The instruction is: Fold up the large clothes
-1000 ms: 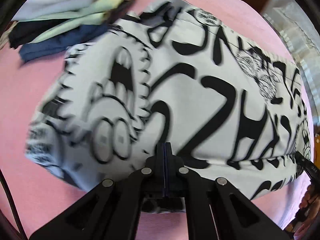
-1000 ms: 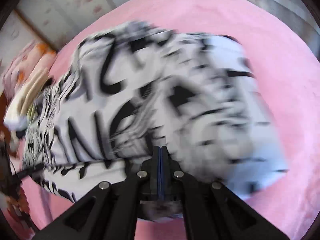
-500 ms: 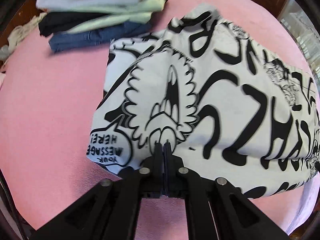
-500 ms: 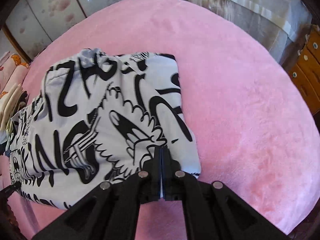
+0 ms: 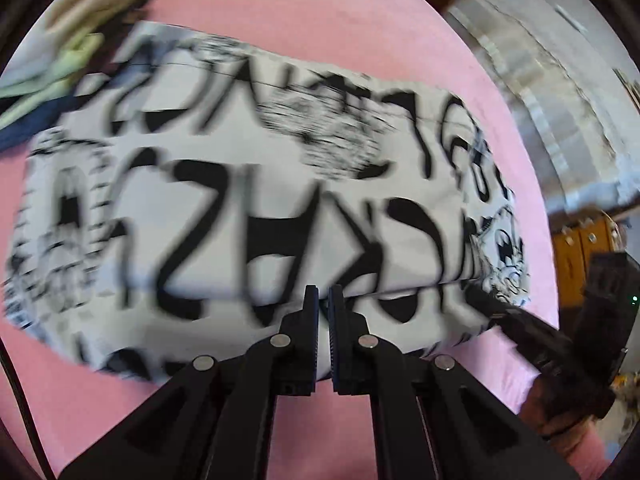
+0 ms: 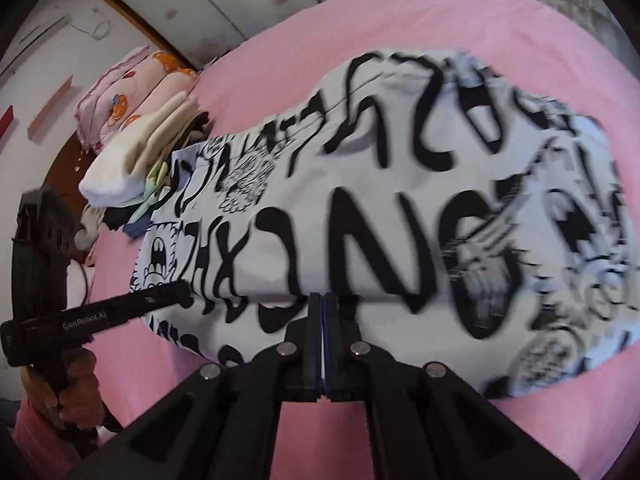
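Left wrist view: the left gripper (image 5: 323, 294) shows a narrow gap between its fingers at the near edge of the garment (image 5: 256, 200), a white cloth with black print lying folded and blurred on the pink bed (image 5: 400, 32), with a stack of clothes (image 5: 52, 60) at its far left and the right gripper (image 5: 486, 305) at its right edge. Right wrist view: the right gripper (image 6: 322, 300) is closed tight on the garment's (image 6: 400, 184) near edge, the left gripper (image 6: 176, 292) touches its left edge, and the stack (image 6: 136, 160) lies just beyond on the bed (image 6: 400, 16).
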A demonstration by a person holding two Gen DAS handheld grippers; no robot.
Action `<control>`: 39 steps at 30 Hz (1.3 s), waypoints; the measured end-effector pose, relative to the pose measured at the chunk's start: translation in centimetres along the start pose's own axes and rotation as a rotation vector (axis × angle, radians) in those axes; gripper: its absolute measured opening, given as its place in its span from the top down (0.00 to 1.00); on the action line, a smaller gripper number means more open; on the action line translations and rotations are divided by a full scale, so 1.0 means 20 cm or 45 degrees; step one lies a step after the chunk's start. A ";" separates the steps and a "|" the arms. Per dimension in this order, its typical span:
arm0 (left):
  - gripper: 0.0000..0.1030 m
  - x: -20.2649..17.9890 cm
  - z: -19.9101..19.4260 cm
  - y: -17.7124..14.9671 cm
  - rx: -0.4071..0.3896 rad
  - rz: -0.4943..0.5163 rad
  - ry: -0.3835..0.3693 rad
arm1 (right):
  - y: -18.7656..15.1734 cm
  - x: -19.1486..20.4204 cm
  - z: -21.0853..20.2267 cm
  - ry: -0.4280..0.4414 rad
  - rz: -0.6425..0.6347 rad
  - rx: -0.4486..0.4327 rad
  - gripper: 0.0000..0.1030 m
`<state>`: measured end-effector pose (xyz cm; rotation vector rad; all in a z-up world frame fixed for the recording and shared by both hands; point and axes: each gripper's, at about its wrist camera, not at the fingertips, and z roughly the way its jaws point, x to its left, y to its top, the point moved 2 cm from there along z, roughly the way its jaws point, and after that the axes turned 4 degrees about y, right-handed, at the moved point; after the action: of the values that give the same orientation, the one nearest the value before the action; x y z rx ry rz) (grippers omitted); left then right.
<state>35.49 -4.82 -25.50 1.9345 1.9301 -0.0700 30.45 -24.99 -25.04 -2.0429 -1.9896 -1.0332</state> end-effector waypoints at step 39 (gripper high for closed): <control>0.99 0.53 0.25 0.53 -0.235 -0.191 0.454 | 0.62 -0.62 0.18 -0.276 -0.127 -0.040 1.00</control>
<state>47.51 4.03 -30.88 1.7694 2.2150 0.4239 44.39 -35.30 -29.69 -2.1754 -2.2126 -0.8982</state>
